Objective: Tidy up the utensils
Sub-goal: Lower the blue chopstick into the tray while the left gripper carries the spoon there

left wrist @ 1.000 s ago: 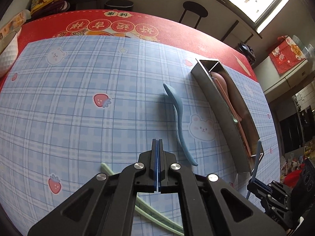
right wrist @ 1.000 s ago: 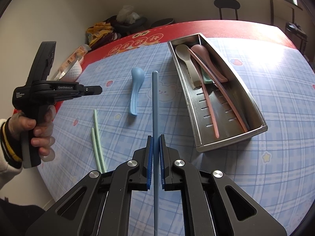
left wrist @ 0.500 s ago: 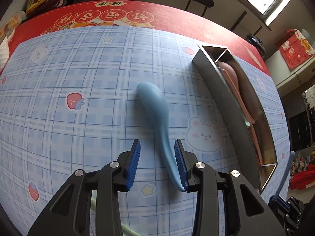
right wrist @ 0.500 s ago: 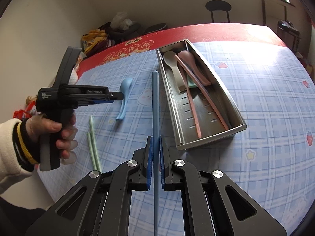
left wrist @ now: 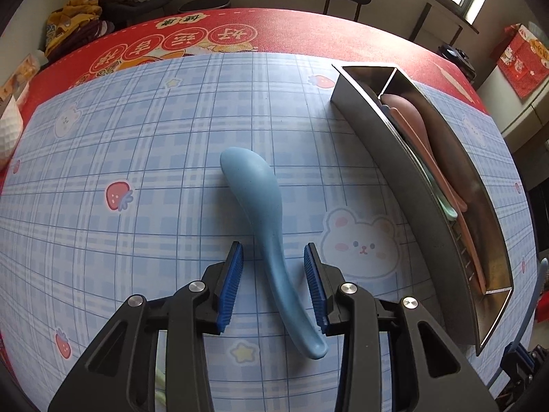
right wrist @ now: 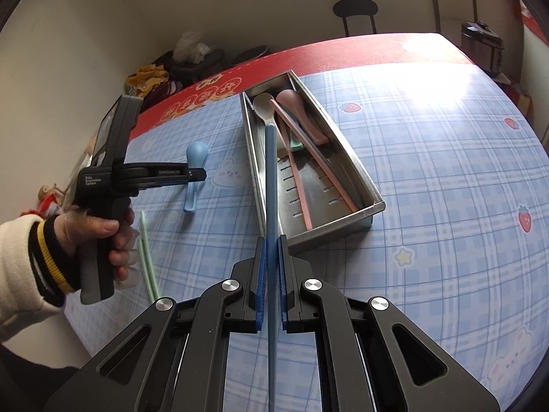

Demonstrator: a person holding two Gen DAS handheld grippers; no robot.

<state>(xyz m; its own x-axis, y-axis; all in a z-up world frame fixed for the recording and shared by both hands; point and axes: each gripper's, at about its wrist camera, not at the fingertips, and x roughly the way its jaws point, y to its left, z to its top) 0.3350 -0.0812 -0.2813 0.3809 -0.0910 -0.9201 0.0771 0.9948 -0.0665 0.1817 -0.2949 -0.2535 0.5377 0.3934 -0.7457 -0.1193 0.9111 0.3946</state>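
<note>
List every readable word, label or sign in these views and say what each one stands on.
"GenRobot.AI": side of the black handheld left claw.
"Data Acquisition System": same claw's body, small print.
Chinese characters in round medallions on the red tablecloth border: upside down, not readable.
Red wall hanging: too blurred.

In the right wrist view the blue chopstick [right wrist: 270, 178] runs off the bottom edge, its near end cut off. The left gripper [right wrist: 199, 174] hides the middle of the blue spoon [right wrist: 196, 152]. The hand [right wrist: 103, 233] covers part of the green chopsticks [right wrist: 148, 254]. In the left wrist view the tray [left wrist: 405, 178] wall hides most of the utensils inside; only pink ones [left wrist: 425, 137] show above it. The right gripper [left wrist: 525, 370] is cut off at the right edge.
</note>
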